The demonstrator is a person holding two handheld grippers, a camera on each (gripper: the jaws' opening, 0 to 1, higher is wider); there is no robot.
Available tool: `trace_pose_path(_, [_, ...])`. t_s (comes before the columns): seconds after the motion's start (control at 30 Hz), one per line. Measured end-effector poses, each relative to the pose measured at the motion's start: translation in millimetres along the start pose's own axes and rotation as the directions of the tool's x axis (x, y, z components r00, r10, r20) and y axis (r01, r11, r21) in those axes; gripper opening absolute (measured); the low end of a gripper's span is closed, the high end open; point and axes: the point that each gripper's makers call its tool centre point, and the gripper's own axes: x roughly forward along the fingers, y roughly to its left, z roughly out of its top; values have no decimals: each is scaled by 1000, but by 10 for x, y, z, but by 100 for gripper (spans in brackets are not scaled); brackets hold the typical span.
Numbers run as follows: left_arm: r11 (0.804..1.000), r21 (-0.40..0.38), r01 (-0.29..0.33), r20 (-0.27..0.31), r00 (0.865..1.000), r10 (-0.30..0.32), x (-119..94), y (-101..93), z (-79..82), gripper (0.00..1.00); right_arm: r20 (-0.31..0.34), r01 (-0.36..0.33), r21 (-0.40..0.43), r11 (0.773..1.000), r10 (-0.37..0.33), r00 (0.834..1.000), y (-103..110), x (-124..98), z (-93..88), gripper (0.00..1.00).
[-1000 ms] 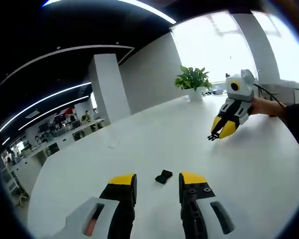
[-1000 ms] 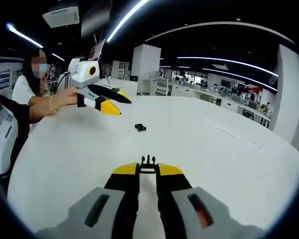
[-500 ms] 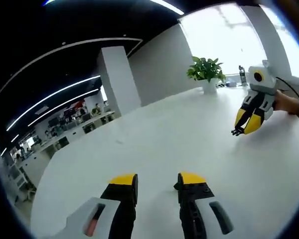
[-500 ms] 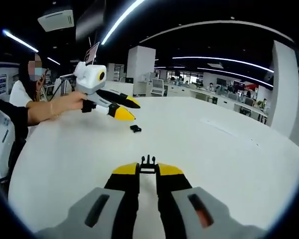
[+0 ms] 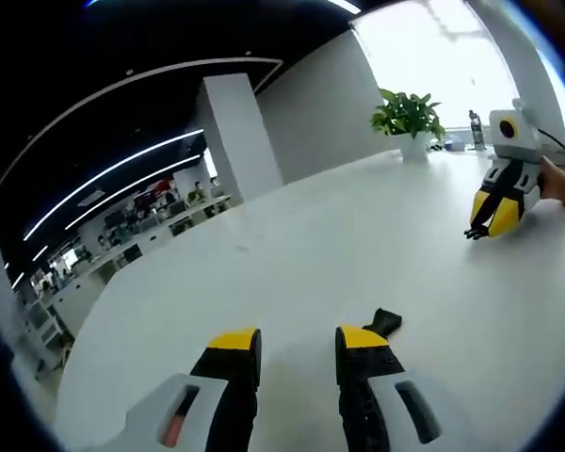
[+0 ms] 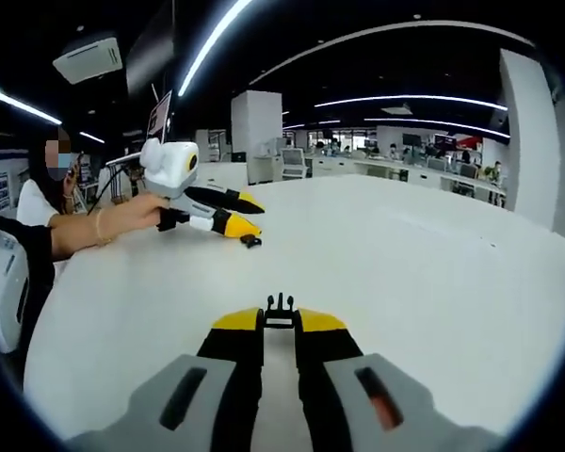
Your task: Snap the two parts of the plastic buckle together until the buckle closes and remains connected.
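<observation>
On the white table [image 5: 292, 245] we count two black buckle parts: our right gripper [image 6: 280, 322] pinches the pronged part [image 6: 280, 305] between near-closed jaws, while the socket part [image 5: 387, 321], half hidden, lies just past our left gripper [image 5: 297, 341], jaws spread.

A large white table [image 5: 292, 235] with a rounded edge spans the near ground in both views; its surface is glossy and bare. At its far right in the left gripper view, a green potted plant [image 5: 407, 115] stands in a white pot, with a small dark bottle [image 5: 473, 131] just right of it, before a bright window [image 5: 433, 56]. A white square pillar [image 5: 237, 137] rises behind the table. Rows of desks [image 5: 132, 245] fill the far left. Long ceiling light strips [image 6: 207, 47] run overhead. A ceiling air-conditioning unit [image 6: 87, 58] sits upper left in the right gripper view.
</observation>
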Motion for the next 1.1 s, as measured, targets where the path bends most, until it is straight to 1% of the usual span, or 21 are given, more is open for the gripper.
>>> trace_pose_path(0.13, [999, 41, -13, 3, 1000, 12, -4, -2, 18, 32, 1, 5, 3, 1000, -5, 1000, -25, -9, -5, 13])
trace_pose_path(0.37, [998, 59, 13, 13, 1000, -13, -3, -72, 39, 31, 11, 7, 22, 1000, -7, 1000, -35, -37, 9, 13])
trace_pose_path(0.5, [998, 46, 40, 14, 999, -41, -23, -136, 44, 32, 15, 5, 24, 1000, -5, 1000, -29, -52, 15, 13])
trace_pose_path(0.87, [995, 57, 81, 16, 996, -82, -86, -244, 40, 31, 20, 5, 34, 999, -5, 1000, -25, -70, 24, 13])
trace_pose_path(0.97, [993, 76, 86, 17, 996, -87, -118, -266, 36, 31, 21, 6, 34, 999, -6, 1000, -26, -74, 27, 13])
trace_pose_path(1.1, [990, 122, 71, 24, 997, -75, -133, -282, 41, 31, 23, 8, 38, 999, -9, 1000, -34, -81, 31, 13])
